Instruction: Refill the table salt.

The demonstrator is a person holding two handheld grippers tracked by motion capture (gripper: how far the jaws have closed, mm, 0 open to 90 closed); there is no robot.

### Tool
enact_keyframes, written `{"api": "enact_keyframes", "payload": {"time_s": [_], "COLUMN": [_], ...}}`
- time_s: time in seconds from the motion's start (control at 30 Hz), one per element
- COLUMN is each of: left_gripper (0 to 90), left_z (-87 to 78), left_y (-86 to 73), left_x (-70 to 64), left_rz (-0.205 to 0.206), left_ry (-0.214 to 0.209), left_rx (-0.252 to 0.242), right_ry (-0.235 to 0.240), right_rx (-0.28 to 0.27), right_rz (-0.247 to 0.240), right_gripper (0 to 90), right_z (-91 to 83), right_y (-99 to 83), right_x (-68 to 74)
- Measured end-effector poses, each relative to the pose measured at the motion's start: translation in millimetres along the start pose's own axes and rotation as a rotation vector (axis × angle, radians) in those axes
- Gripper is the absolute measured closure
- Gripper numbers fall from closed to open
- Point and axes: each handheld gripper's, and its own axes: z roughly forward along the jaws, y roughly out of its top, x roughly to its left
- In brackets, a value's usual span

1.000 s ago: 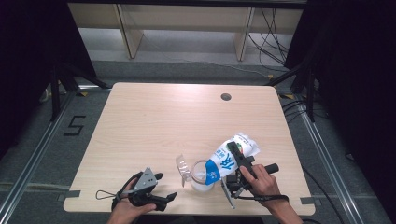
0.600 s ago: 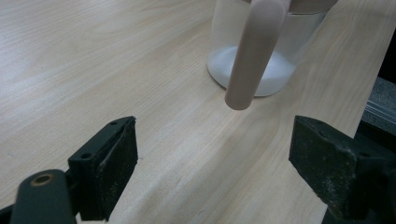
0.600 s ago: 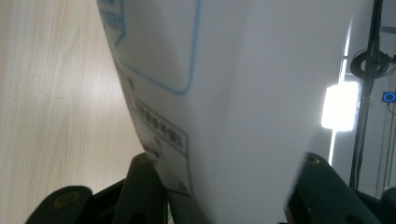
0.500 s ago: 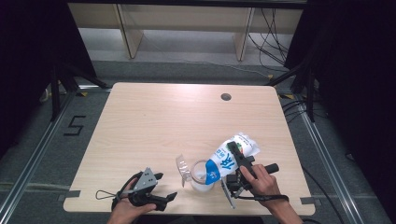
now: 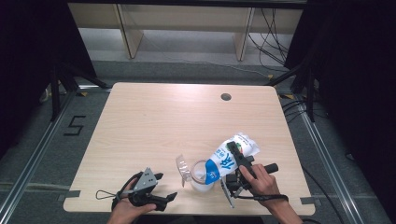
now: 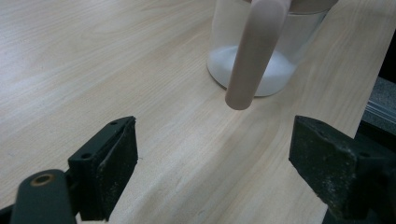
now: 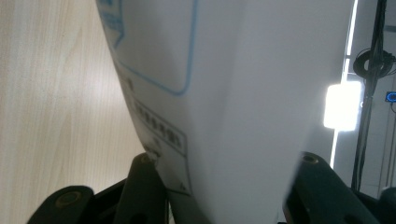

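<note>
far tabletop point(image 5: 177, 116) open, jar point(image 5: 201, 176) near front

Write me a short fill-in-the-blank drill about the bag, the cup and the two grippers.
1. The right gripper is shut on the white and blue ____.
2. The bag is tipped over the clear ____.
3. The left gripper has its fingers ____ and holds nothing.
4. The powder lying in the cup is ____ in colour.

Missing words: bag; cup; open; white

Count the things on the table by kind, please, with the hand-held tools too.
Tools: 2, left tool, right tool
Bags: 1, white and blue bag
Clear containers: 1, container with white powder
Total: 4
</note>
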Motion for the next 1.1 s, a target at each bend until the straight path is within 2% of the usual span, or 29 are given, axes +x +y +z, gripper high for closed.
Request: {"api": "enact_keyframes", "payload": {"time_s": [0.1, 0.2, 0.23, 0.33, 0.4, 0.43, 0.5, 0.53, 0.63, 0.67, 0.7, 0.77, 0.8, 0.9, 0.97, 1.07, 1.1], "left_gripper": [15.2, 15.2, 15.2, 15.2, 15.2, 15.2, 15.2, 15.2, 15.2, 15.2, 15.2, 15.2, 15.2, 15.2, 15.2, 15.2, 15.2], "left_z": [-1.2, -0.6, -0.1, -1.0, -0.7, -0.9, -1.1, -0.8, -0.2, -0.3, -0.3, -0.4, 0.2, 0.2, -0.2, 0.3, -0.1], "left_y": [0.7, 0.6, 0.9, 0.8, 0.0, 0.2, 0.7, 0.7, 0.6, 0.7, 0.7, 0.5, 0.3, 0.2, 0.2, 0.3, 0.4], "left_x": [1.5, 0.3, -0.1, 1.5, -0.3, -0.1, 0.2, 0.3, 0.0, 0.2, 0.3, -0.1, -1.2, -1.4, -0.9, -1.3, -0.5], "left_rz": [0.02, 0.001, 0.001, 0.019, -0.01, -0.008, 0.005, 0.006, 0.005, 0.006, 0.007, 0.0, -0.014, -0.018, -0.013, -0.016, -0.003], "left_ry": [0.008, 0.011, 0.001, 0.008, 0.003, 0.004, 0.007, 0.004, 0.001, 0.002, 0.002, 0.004, 0.002, 0.003, 0.004, 0.002, 0.003], "left_rx": [0.02, 0.02, 0.008, 0.023, 0.01, 0.01, 0.01, 0.01, 0.005, 0.005, 0.005, 0.009, 0.0, 0.0, 0.005, 0.001, 0.008], "right_ry": [-0.001, -0.012, -0.002, -0.002, 0.005, 0.009, -0.005, -0.001, 0.006, 0.002, -0.007, 0.009, 0.008, 0.004, -0.008, -0.012, -0.011], "right_rx": [-0.005, -0.014, -0.011, -0.001, 0.006, 0.016, -0.003, 0.007, 0.019, 0.006, -0.007, 0.018, 0.017, 0.019, 0.003, 0.008, 0.009], "right_rz": [-0.009, -0.006, -0.008, 0.0, 0.003, 0.029, 0.004, 0.035, 0.063, 0.013, -0.011, 0.05, 0.052, 0.062, 0.051, 0.076, 0.075], "right_gripper": [63.6, 63.8, 63.8, 64.0, 64.0, 64.0, 64.1, 64.1, 64.4, 64.4, 64.4, 64.5, 64.6, 64.8, 64.9, 65.0, 65.1], "right_z": [0.0, 0.5, 0.5, 0.2, -0.3, -1.0, 0.1, -0.6, -1.6, -0.6, 0.0, -1.4, -1.4, -1.6, -0.7, -1.0, -1.0], "right_y": [0.6, 0.3, 0.4, 0.3, 0.5, 0.4, 0.6, 0.3, 0.1, 0.4, 0.4, 0.2, 0.3, 0.2, -0.2, -0.1, -0.1], "right_x": [-0.8, -0.3, -0.6, -0.9, -0.6, 1.3, -0.7, 1.5, 3.3, -0.4, -2.0, 2.5, 2.6, 3.3, 3.3, 5.1, 5.0]}}
